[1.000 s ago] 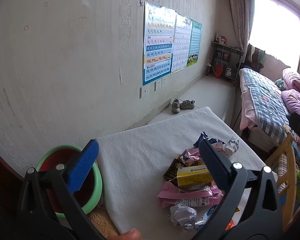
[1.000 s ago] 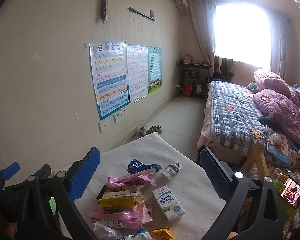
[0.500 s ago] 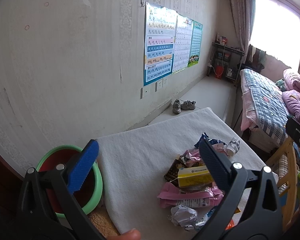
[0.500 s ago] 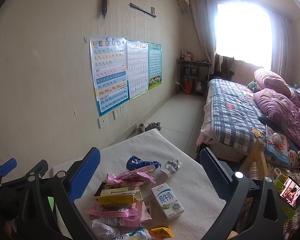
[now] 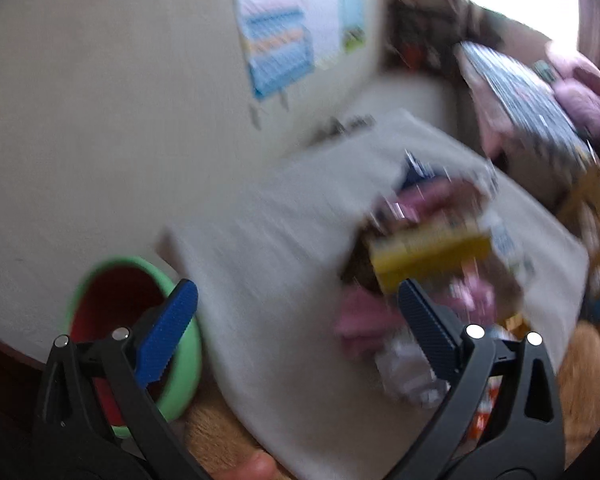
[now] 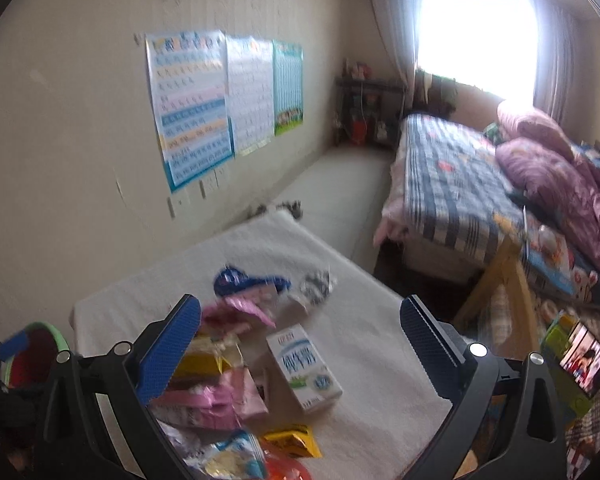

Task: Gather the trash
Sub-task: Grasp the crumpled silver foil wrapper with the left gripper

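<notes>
Trash pile: we see wrappers heaped on the white cloth (image 6: 352,280) at its near side, with an orange packet (image 6: 294,444) nearest, pink wrappers (image 6: 220,396) behind it, a milk carton (image 6: 304,364) just to their right, and a blue wrapper (image 6: 240,280) farthest.
Left gripper (image 5: 296,320): we find its blue pads wide apart, holding and touching nothing, above the near edge of the cloth.
Right gripper (image 6: 300,328): likewise wide apart and empty, with the milk carton between its fingers in the picture.
Bin: a green-rimmed red bin (image 5: 180,360) stands at the cloth's near left corner, partly behind the left gripper's left pad.
Left view only: heavily blurred; we make out a yellow box (image 5: 428,256) on the pile.
Right view only: far right, a bed (image 6: 460,184) with a checked cover, and wall charts (image 6: 192,108) far left.
</notes>
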A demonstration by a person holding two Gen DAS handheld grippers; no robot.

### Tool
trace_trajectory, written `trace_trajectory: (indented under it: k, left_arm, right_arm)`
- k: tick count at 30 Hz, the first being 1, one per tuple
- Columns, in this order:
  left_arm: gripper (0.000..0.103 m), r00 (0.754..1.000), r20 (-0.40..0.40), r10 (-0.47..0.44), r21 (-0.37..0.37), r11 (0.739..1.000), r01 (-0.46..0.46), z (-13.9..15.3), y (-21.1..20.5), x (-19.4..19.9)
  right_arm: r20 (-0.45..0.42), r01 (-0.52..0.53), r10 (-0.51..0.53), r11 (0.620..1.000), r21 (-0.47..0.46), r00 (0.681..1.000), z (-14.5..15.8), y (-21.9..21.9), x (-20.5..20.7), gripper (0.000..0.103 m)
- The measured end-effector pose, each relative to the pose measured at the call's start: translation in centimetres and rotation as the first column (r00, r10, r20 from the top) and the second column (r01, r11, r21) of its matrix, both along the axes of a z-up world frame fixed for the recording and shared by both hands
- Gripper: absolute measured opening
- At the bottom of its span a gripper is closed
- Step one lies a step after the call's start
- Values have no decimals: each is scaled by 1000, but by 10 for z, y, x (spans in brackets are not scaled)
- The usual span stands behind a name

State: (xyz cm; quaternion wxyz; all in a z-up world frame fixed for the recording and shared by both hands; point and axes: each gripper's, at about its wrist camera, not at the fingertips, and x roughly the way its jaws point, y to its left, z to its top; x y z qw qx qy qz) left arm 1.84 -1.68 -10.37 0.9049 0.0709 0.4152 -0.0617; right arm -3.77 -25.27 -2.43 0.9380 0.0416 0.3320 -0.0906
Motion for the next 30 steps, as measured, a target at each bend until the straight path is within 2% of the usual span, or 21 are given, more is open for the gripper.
trace_trajectory:
  k: [3,4,5,8,9,12,13,14,15,17,21,24,25,27,30]
  left_arm:
    - [98,982,-146,-122,-90,990,110,-29,-6,0]
    - [98,976,-168,-138,-102,987,122,-38,-9,2]
    - [98,960,-221,-170,-142,980,141,-52,-12,2]
    - [94,943,-278,-186,-206,970,130,-77,-25,0]
    - [91,935,-306,-181,-222,968,115,-80,-27,-1]
    - [72,904,-388,-183,-244,966,91,-90,-31,0]
    - [65,894,-399,-202,-282,955,90,-95,-32,-1]
    - [59,888,-407,-212,-311,947,83,-92,-30,-3]
    - [44,885,-411,-219,-326,942,82,-88,-27,-3]
    - [34,886,-397,-237,-346,933,95,-81,-27,-8]
    - [33,894,-365,-258,-366,923,117,-67,-19,-12]
    - [32,908,-329,-259,-378,917,125,-53,-13,-7]
    - [32,913,-316,-258,-380,916,128,-47,-8,-6]
    - [33,924,-286,-254,-382,915,133,-36,-4,-6]
    - [33,932,-261,-253,-394,909,137,-27,2,-5]
  right_arm:
    - [-67,-3,5,999,34,998,-20,-8,3,96]
    - [-80,-3,6,999,37,997,-25,-8,3,96]
    - [-93,-3,6,999,37,996,-26,-7,3,96]
    - [-129,-19,25,999,49,991,-35,-6,6,96]
    - [-137,-28,35,998,53,990,-38,-4,7,96]
    - [-161,-63,72,996,59,984,-46,0,11,96]
    - [-170,-74,83,996,59,982,-50,1,13,96]
    - [-183,-80,89,995,55,979,-56,1,15,96]
    - [-192,-82,91,995,52,977,-59,0,17,96]
    - [-227,-91,100,995,50,969,-72,-4,24,96]
    - [-315,-126,125,992,16,941,-101,-14,44,96]
    - [-380,-162,159,987,24,911,-122,-21,57,95]
    - [-399,-165,162,986,26,902,-129,-23,60,89]
    - [-418,-159,156,987,28,895,-137,-26,65,84]
    - [-447,-149,166,986,74,879,-151,-33,71,73]
